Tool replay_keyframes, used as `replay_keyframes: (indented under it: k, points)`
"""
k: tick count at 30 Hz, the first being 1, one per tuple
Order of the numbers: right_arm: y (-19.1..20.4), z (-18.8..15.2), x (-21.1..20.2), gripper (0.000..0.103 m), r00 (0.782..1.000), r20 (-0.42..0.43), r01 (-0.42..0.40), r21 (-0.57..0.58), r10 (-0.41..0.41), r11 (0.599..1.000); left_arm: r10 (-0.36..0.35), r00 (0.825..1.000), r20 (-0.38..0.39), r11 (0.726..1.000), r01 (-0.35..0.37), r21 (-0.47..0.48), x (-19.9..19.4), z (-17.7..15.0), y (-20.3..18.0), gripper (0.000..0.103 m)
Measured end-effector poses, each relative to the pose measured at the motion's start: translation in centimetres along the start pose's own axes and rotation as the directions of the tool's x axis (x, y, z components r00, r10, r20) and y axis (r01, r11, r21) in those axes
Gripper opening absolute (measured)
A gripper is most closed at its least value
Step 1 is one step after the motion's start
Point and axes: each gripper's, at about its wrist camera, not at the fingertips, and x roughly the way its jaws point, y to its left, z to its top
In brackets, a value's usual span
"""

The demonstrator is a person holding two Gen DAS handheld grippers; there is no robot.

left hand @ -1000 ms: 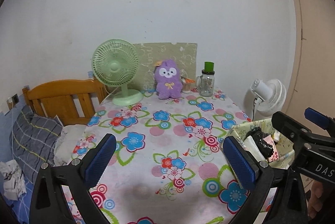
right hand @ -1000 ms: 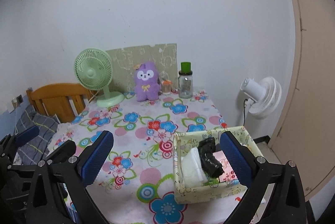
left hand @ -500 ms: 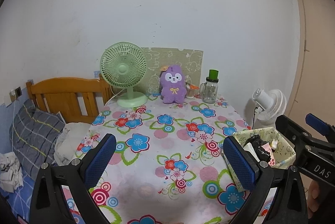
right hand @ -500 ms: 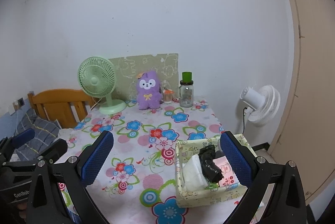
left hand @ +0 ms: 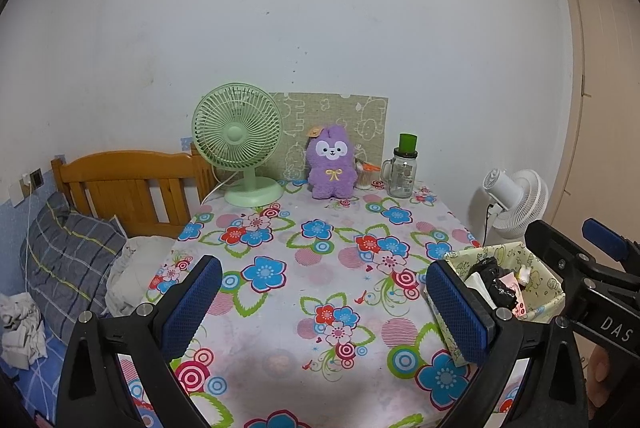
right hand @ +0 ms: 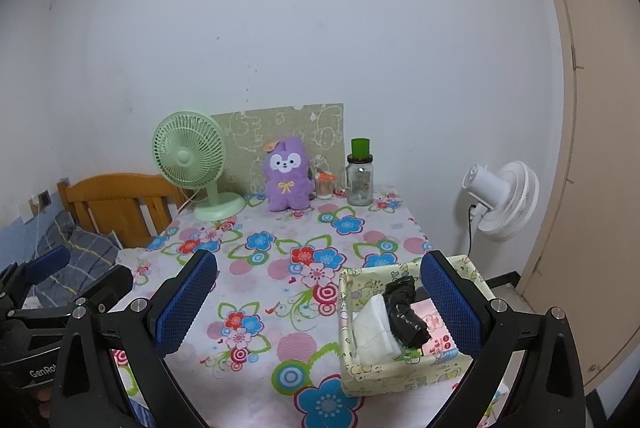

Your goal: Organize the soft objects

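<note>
Right, both grippers are hanging over the near edge of the table (left hand: 280, 292), jaws spread wide and gripping nothing. The left gripper (left hand: 320, 308) is sitting over the bare floral cloth near the near-left corner; the right gripper (right hand: 320, 302) is sitting toward the near-right corner, its right pad overlapping the cloth basket (right hand: 384, 372) in the right wrist view. The basket is resting at the near-right corner of the table and holding the soft stuff — a white folded cloth (right hand: 374, 332) on its left side, a black crumpled bag (right hand: 404, 312) lying just beside it, and a pink printed piece (right hand: 434, 332) partly under the bag. From the left wrist view the same basket (left hand: 540, 280) is showing at the right edge, with the right gripper's frame (left hand: 580, 268) crossing in front of it. Along the far edge, things are standing upright: a green desk fan (left hand: 240, 151) at the far-left corner, a purple plush toy (left hand: 331, 167) in the middle leaning against a patterned board (left hand: 360, 115), and a glass jar with a green lid (left hand: 402, 171) toward the far-right — a small cup (right hand: 324, 185) between plush and jar. A white floor fan (right hand: 500, 199) is standing beyond the right edge, a wooden bed frame (left hand: 128, 183) beyond the left.
</note>
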Motion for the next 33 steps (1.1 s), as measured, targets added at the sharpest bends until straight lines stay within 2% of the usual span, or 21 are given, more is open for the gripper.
replay_keyframes:
  k: [33]
  points:
    - [-0.13,0.01,-0.16,0.103,1.000,0.007,0.024,0.004,-0.024,1.000,0.000,1.000,0.000,1.000,0.000,0.000,-0.09,-0.02,-0.06,0.103]
